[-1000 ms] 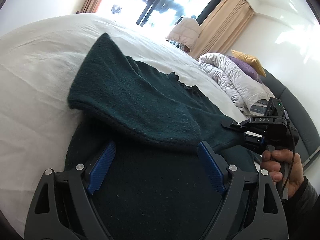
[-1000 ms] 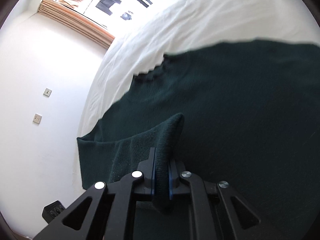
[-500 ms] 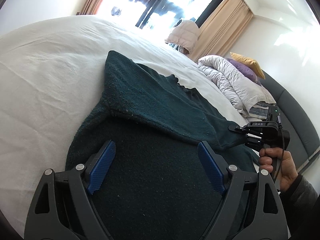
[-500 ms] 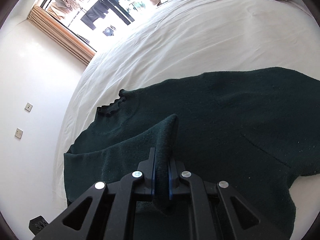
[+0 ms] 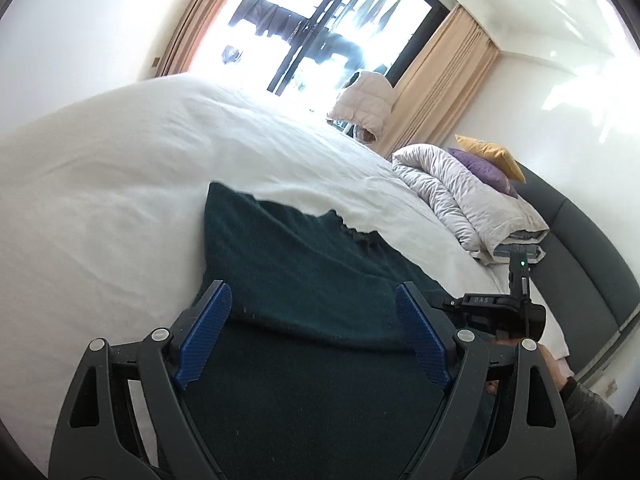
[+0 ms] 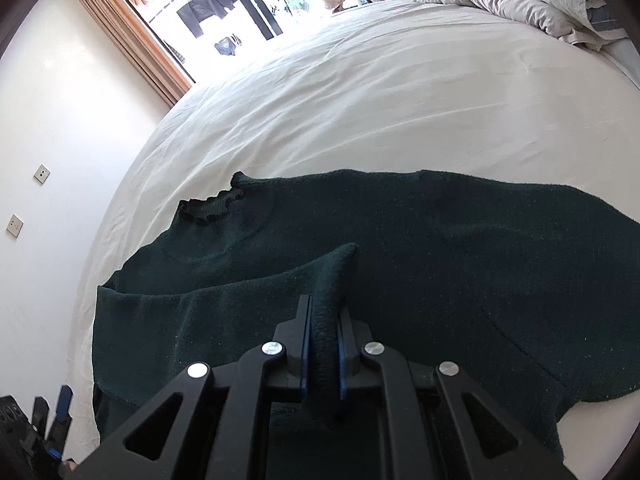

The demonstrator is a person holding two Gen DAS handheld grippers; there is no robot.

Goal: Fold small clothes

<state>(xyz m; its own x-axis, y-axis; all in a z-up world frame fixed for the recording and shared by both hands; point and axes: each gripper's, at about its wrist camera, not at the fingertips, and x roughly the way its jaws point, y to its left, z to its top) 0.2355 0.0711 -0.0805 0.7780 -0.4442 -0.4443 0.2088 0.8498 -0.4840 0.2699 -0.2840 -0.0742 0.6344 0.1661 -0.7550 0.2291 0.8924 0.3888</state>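
A dark green sweater (image 6: 420, 248) lies spread on the white bed (image 6: 360, 92), its frilled collar (image 6: 212, 208) to the left. My right gripper (image 6: 324, 344) is shut on a sleeve end of the sweater, and that sleeve is drawn across the body. In the left wrist view my left gripper (image 5: 312, 336) hovers open over the sweater (image 5: 304, 264), with nothing between its blue pads (image 5: 204, 336). The right gripper (image 5: 460, 303), held by a hand, shows at the sweater's right side. One of the left gripper's fingers (image 6: 63, 404) peeks in at the bottom left of the right wrist view.
A bunched pale duvet (image 5: 452, 196) with purple and yellow pillows (image 5: 488, 156) lies against the dark headboard (image 5: 580, 248). Beyond the bed are a bright window with tan curtains (image 5: 432, 84) and a pale padded jacket (image 5: 364, 100). White sheet lies bare beyond the collar.
The sleeve that stood raised in front of my left gripper now lies flatter across the sweater, drawn along by the right gripper. My left gripper has risen, still open.
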